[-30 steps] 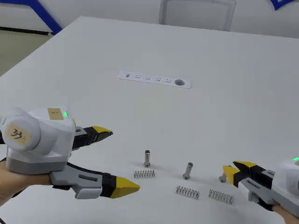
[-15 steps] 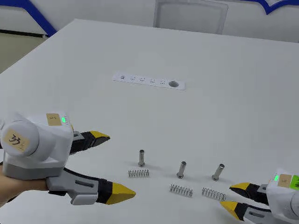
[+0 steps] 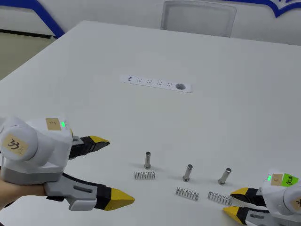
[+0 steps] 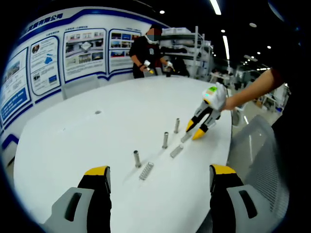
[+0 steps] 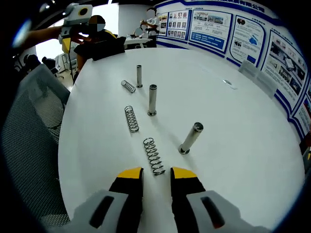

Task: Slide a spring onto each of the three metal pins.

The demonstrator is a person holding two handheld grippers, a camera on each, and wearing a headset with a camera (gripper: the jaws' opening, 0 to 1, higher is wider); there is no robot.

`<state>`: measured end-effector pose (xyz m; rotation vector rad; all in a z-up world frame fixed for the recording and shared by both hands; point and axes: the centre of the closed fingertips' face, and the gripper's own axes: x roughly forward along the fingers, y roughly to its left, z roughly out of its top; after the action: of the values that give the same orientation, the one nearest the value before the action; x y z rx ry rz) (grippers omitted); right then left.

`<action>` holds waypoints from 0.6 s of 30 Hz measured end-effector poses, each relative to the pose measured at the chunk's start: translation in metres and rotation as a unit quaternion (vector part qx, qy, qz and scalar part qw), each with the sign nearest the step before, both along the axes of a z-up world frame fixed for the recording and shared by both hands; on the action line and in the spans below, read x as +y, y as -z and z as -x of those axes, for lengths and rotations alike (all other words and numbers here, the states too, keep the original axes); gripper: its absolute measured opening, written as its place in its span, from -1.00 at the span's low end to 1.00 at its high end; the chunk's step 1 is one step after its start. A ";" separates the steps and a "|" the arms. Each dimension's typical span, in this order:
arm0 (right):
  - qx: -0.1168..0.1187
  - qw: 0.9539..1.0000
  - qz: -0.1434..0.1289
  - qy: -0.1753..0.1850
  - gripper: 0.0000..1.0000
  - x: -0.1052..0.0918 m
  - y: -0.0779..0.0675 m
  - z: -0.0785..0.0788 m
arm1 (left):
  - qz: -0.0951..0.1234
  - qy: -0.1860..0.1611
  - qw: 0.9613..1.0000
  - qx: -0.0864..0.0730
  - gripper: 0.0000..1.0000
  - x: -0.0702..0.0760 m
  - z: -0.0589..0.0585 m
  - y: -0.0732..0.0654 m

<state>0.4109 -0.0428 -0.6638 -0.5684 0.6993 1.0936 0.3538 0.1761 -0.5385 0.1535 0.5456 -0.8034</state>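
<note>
Right claw (image 5: 156, 173): jaws a narrow gap apart, holding nothing. The near end of the right spring (image 5: 154, 156) lies on the counter (image 3: 211, 117) just ahead of that gap; whether a tip touches the coil cannot be told. Left claw (image 3: 113, 170): jaws spread wide and empty, low over the counter, well apart from the parts.

Three metal pins stand in a row: left pin (image 3: 147, 159) and middle pin (image 3: 188, 172) upright, right pin (image 3: 225, 176) tilted. Each is bare. One spring lies flat on the near side of each pin: left spring (image 3: 144, 175), middle spring (image 3: 187, 193), and the right spring, apart from their pins.

Change from the earlier frames: one second ago the right claw's tips were level with the right pin and partly covered it. Half a second ago it had dropped to the near side of the row, and now its tips sit at the outer end of the right spring. The left claw has kept its wide spread and its place. Pins and springs keep the same arrangement.

Room: bare counter reaches past the pins to a socket strip (image 3: 155, 83) set flush in the surface, and on to a far chair (image 3: 200, 16). In the right gripper view the counter's near edge runs just beside the springs, with a mesh chair (image 5: 29, 121) beyond it.
</note>
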 end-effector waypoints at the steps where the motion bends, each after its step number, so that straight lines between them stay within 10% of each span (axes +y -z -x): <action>1: -0.002 1.000 -0.004 -0.004 -0.55 0.002 -0.001 -0.001 | 0.000 0.000 1.000 0.000 0.71 0.000 0.000 0.000; 18: 0.038 0.999 -0.004 -0.025 -0.76 0.009 0.000 0.002 | -0.004 0.017 1.000 0.007 0.69 -0.009 0.003 0.003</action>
<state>0.4093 -0.0342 -0.6640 -0.5408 0.7502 1.1693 0.3506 0.1670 -0.5415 0.1642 0.5605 -0.8355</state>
